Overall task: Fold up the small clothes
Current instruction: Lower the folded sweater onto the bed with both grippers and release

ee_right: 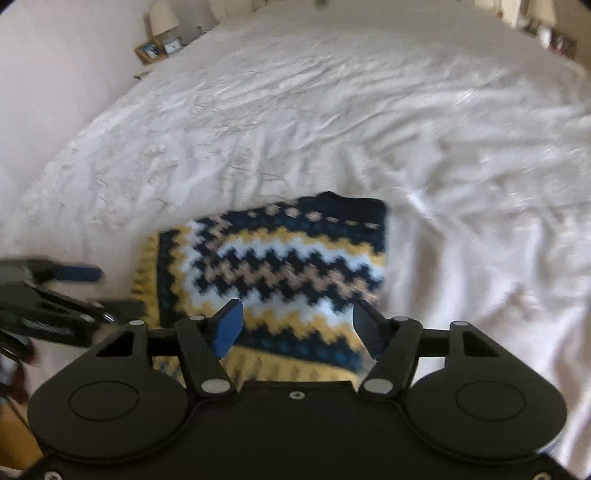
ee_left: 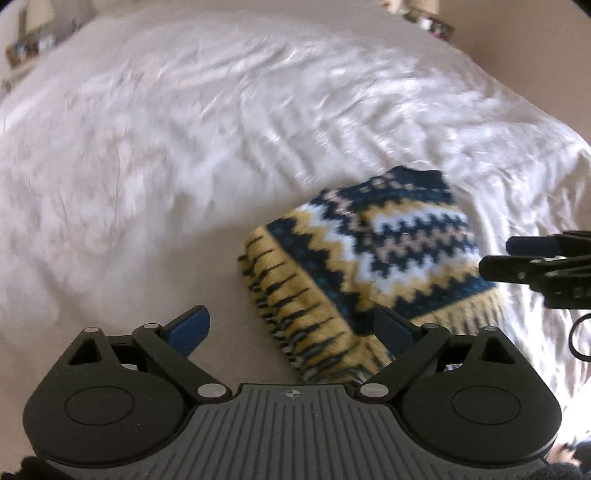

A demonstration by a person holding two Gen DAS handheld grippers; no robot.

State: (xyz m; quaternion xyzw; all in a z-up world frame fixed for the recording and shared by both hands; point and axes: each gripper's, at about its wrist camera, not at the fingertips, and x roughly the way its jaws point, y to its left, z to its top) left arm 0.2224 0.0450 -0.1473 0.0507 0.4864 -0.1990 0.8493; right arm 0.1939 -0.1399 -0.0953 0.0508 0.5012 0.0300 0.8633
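A small knitted sweater with navy, yellow, white and tan zigzag bands lies folded into a compact rectangle on the white bed; it also shows in the right wrist view. My left gripper is open and empty, at the sweater's near left corner with its yellow ribbed hem between the fingers' line of sight. My right gripper is open and empty, just above the sweater's near edge. The right gripper shows at the right edge of the left wrist view; the left gripper shows at the left in the right wrist view.
The wrinkled white bedsheet spreads all around the sweater. A bedside table with a lamp and picture frames stands at the far left. Small items sit beyond the bed's far right corner. The views are motion-blurred.
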